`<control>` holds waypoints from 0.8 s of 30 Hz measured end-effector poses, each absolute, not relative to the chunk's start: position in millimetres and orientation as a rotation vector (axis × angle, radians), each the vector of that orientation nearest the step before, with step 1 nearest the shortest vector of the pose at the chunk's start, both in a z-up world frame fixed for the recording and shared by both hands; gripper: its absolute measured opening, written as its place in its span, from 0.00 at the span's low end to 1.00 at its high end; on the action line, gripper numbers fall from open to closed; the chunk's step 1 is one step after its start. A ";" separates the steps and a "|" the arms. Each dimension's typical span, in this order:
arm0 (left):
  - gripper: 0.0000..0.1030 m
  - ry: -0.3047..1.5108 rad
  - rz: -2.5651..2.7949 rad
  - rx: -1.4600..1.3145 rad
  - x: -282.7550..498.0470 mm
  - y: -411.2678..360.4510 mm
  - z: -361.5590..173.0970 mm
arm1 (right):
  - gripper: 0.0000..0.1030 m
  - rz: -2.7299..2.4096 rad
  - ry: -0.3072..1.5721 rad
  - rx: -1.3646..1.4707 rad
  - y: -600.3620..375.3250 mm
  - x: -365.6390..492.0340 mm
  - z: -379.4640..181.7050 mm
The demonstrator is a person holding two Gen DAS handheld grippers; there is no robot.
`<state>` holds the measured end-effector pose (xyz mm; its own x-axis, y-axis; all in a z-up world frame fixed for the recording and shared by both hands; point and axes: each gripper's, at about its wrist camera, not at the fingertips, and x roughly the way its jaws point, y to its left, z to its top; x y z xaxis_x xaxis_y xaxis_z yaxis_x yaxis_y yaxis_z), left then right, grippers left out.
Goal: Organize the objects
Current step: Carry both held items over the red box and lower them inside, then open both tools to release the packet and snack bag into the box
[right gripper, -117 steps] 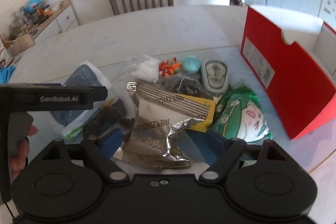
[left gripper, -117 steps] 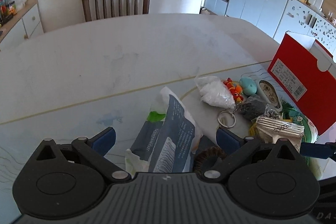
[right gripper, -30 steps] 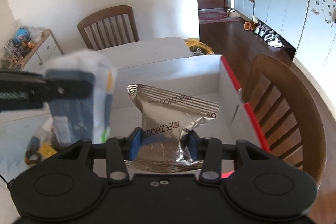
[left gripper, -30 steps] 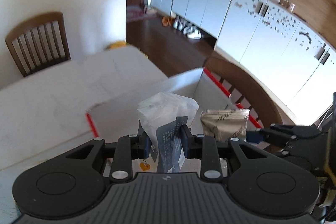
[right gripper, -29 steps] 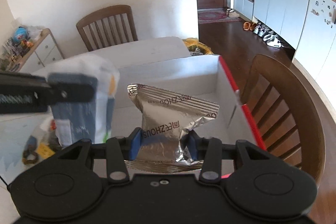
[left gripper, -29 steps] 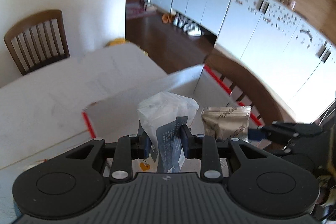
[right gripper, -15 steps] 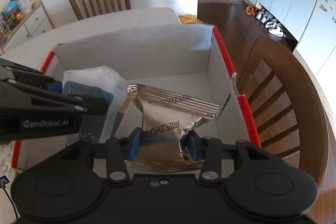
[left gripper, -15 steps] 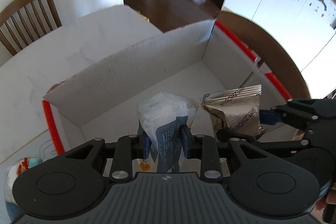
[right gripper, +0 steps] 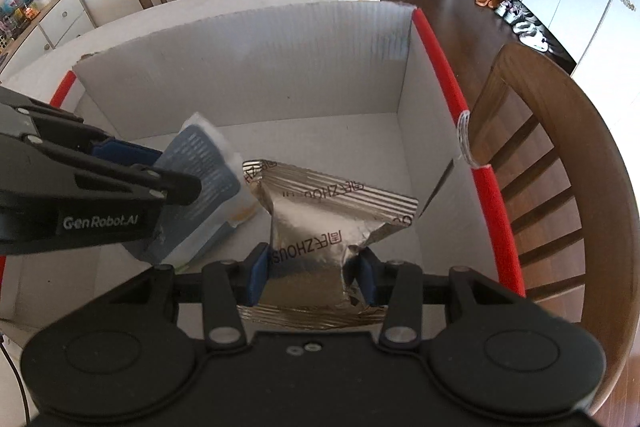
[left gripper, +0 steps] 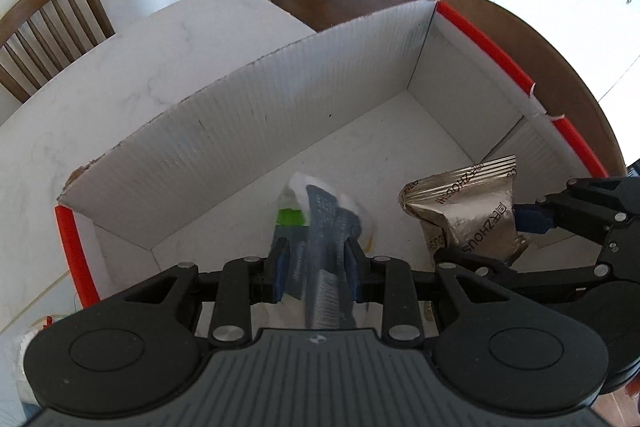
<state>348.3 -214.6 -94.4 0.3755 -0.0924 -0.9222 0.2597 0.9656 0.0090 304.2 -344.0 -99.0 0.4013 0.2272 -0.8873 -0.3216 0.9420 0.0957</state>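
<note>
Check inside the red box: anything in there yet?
The red box shows only bare white floor. The silver snack bag in the right tool and blue-white pouch in the left tool hang inside it, still gripped. The floor beneath them is hidden.

Black two-finger tongs with blue pads

The left tongs (left gripper: 316, 261) and right tongs (right gripper: 311, 277) share a matte black build: two round hubs, angled link arms with silver screws, blue pads (right gripper: 256, 277) on the fingers, a ribbed grey housing, and white "GenRobot.AI" lettering along one finger.
</note>
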 end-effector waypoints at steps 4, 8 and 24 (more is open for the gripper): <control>0.36 1.167 -0.230 0.162 347.9 -212.9 -96.8 | 0.43 0.337 1.105 -0.096 -344.2 307.1 -101.2; 0.57 1.137 -0.224 0.159 344.0 -207.8 -91.8 | 0.44 0.334 1.108 -0.086 -344.5 308.8 -101.6; 0.57 1.032 -0.246 0.104 313.5 -199.4 -50.9 | 0.46 0.372 1.035 -0.044 -349.9 277.0 -59.2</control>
